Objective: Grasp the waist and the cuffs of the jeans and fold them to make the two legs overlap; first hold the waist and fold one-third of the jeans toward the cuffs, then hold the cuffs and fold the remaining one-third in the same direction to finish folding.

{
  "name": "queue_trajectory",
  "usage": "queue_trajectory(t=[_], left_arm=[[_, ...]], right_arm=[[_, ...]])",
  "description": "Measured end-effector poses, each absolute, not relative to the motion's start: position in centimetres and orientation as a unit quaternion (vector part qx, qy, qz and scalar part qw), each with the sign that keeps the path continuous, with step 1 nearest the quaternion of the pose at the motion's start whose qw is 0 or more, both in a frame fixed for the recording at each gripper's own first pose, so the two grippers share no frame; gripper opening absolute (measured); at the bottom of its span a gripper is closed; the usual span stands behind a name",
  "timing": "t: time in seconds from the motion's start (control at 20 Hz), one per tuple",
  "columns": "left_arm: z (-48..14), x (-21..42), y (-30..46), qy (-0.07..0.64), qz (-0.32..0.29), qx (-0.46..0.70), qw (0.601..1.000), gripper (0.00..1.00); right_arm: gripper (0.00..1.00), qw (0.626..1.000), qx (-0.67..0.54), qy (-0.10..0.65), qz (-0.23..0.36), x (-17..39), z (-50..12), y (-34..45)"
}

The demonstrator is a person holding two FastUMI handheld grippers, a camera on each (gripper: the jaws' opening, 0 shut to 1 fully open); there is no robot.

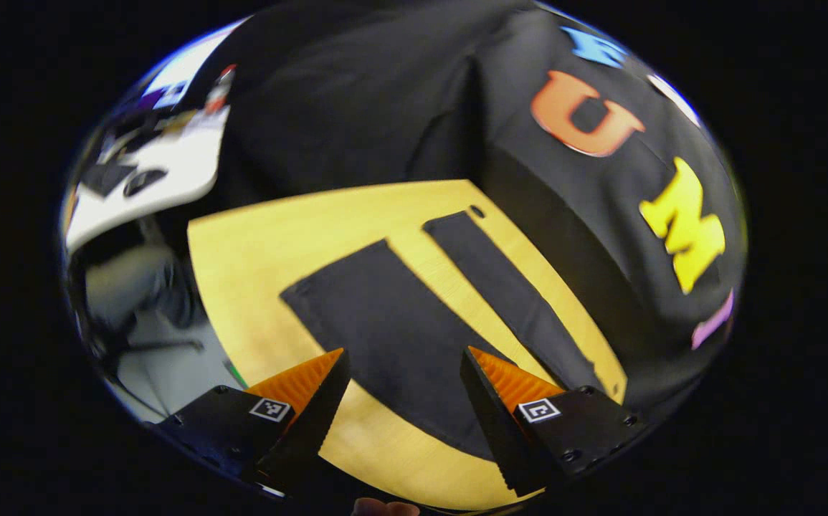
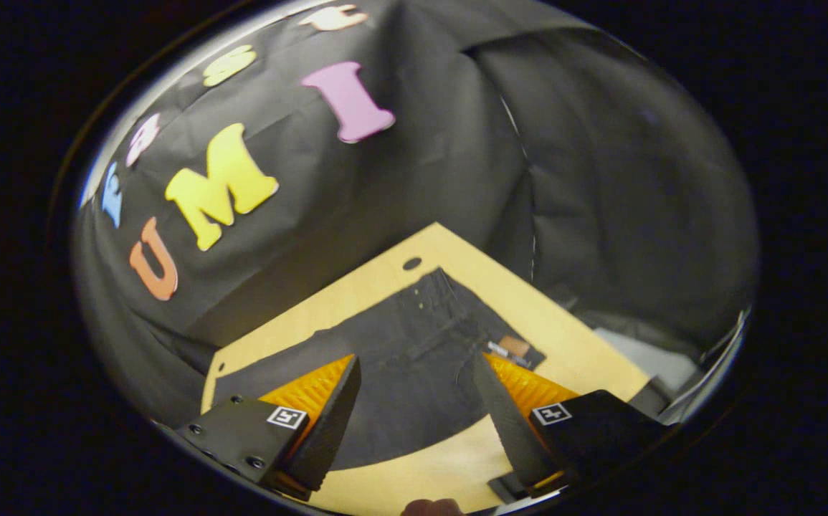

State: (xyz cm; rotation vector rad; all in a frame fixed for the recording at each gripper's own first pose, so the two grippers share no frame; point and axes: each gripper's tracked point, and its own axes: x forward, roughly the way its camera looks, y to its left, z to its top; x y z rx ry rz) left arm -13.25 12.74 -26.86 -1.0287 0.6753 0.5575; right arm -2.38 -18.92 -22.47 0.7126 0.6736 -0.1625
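Jeans (image 1: pixel 385 322) flat on table (image 1: pixel 256 244), legs apart, running lengthwise away from left gripper (image 1: pixel 405 373); waist far in right gripper (image 2: pixel 417 380) view; both grippers wide open, empty.

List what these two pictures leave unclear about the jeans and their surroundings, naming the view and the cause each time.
- Left gripper view: the jeans' waist end is hidden behind the left gripper and the lower edge.
- Right gripper view: the cuffs are hidden; the right gripper covers the legs.
- Right gripper view: the waist tag is too small.
- Left gripper view: the white desk's clutter is blurred.
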Motion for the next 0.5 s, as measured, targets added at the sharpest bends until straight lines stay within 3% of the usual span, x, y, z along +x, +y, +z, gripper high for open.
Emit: queue_trajectory(t=[0.1, 0.2, 0.3, 0.35, 0.4, 0.5], left_arm=[[-28.9, -14.1, 12.6, 0.309, 0.287, -0.57, 0.705, 0.99], [-29.8, -14.4, 12.8, 0.294, 0.31, -0.624, 0.655, 0.99], [-30.6, -13.8, 13.9, 0.285, 0.322, -0.648, 0.628, 1.0], [-30.5, -14.0, 14.2, 0.282, 0.325, -0.656, 0.62, 0.99], [-30.4, -13.3, 14.5, 0.272, 0.323, -0.664, 0.617, 0.99], [-30.5, -12.8, 15.3, 0.271, 0.321, -0.667, 0.615, 0.99]], right_arm=[[0.92, 0.831, 0.414, 0.359, -0.092, -3.6, -25.6, -18.5], [0.98, 0.79, 0.462, 0.387, -0.109, -4.2, -28.4, -17.7], [0.98, 0.765, 0.489, 0.401, -0.123, -4.8, -30.5, -17.6], [0.92, 0.758, 0.495, 0.404, -0.132, -5.0, -31.6, -17.8], [0.98, 0.754, 0.499, 0.405, -0.139, -4.9, -32.4, -18.1], [0.98, 0.747, 0.503, 0.408, -0.149, -4.2, -33.6, -18.5]])
